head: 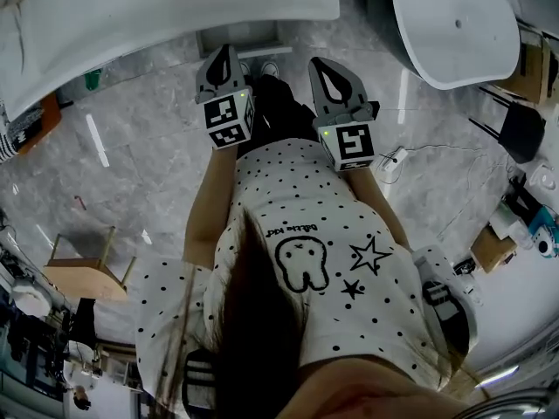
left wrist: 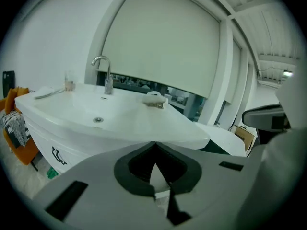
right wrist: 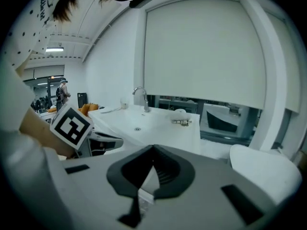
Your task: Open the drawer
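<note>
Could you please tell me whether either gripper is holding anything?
Nothing is held: the left gripper and the right gripper are both shut and empty.

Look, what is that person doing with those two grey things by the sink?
A person in a spotted shirt holds tongs in each hand, facing a white sink with a tap. The left tongs and the right tongs are both shut with nothing between them. Neither touches the sink or the cabinet under it, so nothing is being pulled open.
</note>
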`<action>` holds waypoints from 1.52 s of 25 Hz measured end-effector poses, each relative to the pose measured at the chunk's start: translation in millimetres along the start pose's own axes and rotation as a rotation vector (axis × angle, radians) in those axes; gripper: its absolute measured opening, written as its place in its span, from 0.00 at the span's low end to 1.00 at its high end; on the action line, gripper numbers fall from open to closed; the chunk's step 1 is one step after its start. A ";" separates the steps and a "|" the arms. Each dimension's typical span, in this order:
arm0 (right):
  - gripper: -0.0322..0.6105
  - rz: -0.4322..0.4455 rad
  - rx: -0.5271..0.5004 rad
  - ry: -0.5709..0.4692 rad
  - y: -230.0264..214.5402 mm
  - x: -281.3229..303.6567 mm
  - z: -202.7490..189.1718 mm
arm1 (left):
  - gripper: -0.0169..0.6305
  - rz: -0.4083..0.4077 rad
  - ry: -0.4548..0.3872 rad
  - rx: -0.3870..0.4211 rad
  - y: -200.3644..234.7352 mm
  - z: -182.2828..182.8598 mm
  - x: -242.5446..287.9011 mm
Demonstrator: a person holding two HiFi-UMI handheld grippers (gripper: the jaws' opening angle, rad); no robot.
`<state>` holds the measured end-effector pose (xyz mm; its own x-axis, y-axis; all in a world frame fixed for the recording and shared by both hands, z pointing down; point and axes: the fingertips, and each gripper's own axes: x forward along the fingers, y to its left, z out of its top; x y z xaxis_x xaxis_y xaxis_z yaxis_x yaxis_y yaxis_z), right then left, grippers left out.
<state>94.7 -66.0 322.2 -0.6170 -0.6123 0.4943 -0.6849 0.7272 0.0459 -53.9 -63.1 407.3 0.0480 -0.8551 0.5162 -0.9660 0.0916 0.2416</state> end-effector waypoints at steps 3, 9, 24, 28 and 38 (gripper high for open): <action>0.07 0.010 -0.027 -0.022 6.3 5.6 11.6 | 0.03 0.014 -0.048 0.010 9.1 24.8 -8.1; 0.07 0.041 -0.038 -0.039 11.2 18.7 14.5 | 0.03 0.009 -0.133 0.046 12.0 61.6 -7.9; 0.07 -0.009 -0.054 -0.122 -7.7 25.5 65.7 | 0.03 -0.091 -0.344 0.121 -15.9 166.7 -60.3; 0.07 0.007 -0.049 -0.138 -15.0 33.5 77.4 | 0.03 -0.098 -0.339 0.136 -21.6 170.0 -59.8; 0.07 0.037 -0.047 -0.156 -25.8 47.2 101.0 | 0.03 -0.121 -0.282 0.097 -25.6 169.2 -43.3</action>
<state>44.2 -145.0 256.7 -0.6967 -0.6230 0.3555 -0.6441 0.7615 0.0724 -74.2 -114.8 239.7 0.1047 -0.9659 0.2370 -0.9780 -0.0568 0.2006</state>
